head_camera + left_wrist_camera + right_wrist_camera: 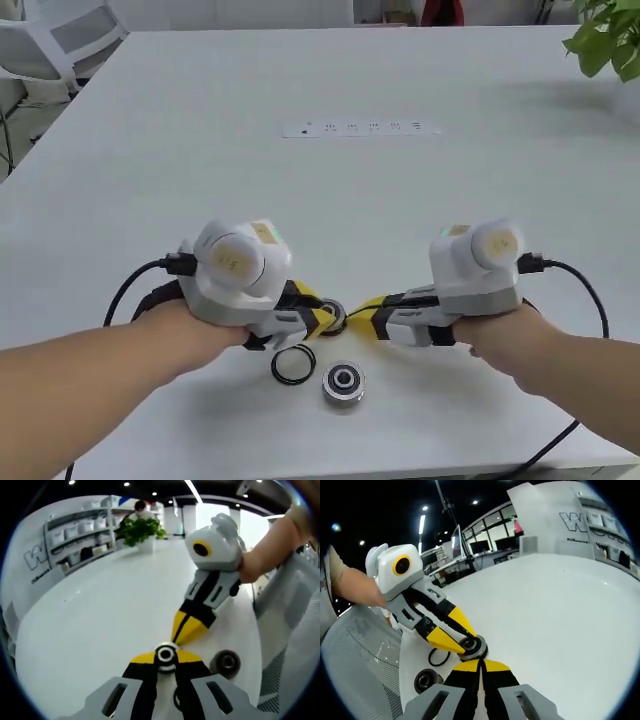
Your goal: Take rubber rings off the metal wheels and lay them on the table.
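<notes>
My left gripper is shut on a small metal wheel, held just above the table; the left gripper view has that wheel between its yellow tips. My right gripper faces it from the right, jaws shut, tips against the wheel's rim. Whether they pinch a rubber ring is unclear. A loose black rubber ring lies on the table below the grippers. A second metal wheel stands next to it.
The white table stretches far ahead, with a flush socket strip in its middle. A potted plant stands at the far right corner. Black cables trail from both grippers. The near table edge runs just below the wheel.
</notes>
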Available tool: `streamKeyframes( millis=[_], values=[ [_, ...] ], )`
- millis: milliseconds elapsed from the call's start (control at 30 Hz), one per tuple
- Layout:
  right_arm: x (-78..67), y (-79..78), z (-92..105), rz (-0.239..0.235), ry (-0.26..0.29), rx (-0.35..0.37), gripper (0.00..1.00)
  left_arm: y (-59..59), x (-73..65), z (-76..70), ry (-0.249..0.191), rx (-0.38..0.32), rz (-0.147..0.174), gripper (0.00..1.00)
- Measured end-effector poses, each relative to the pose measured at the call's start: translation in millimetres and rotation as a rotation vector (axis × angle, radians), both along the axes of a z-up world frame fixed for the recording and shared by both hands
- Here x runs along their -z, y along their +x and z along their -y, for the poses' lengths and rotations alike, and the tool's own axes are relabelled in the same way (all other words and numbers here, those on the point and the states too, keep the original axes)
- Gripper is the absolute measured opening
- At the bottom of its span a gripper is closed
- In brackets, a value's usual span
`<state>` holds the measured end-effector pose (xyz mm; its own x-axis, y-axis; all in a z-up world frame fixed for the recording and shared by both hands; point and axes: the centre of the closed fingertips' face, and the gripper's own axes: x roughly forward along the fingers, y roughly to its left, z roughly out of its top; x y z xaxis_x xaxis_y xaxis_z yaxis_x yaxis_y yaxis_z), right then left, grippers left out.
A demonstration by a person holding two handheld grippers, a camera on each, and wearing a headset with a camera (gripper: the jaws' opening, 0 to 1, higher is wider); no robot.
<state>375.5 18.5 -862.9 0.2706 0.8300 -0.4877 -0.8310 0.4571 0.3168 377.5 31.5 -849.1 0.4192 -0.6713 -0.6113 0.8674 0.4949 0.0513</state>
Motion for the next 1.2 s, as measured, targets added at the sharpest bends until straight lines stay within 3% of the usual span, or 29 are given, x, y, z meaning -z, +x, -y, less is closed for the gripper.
streamKeyframes(
  millis=[100,500,1200],
  values=[
    [-3.8,4.1,2.6,-0.056,0.055,0.056,0.00,-0.4,0.1,0.0,0.006,0.000,0.006,0.13],
    [-10.1,8.1,3.2,-0.117,0.131,0.116,0.00,-2.3,0.7,3.1,0.010,-0.026,-0.001,0.12],
    [-15.7,0.5,-0.8,-0.171,0.148,0.105,0.00,-1.3,0.8,4.4,0.034,-0.019,0.016,0.12]
  ],
)
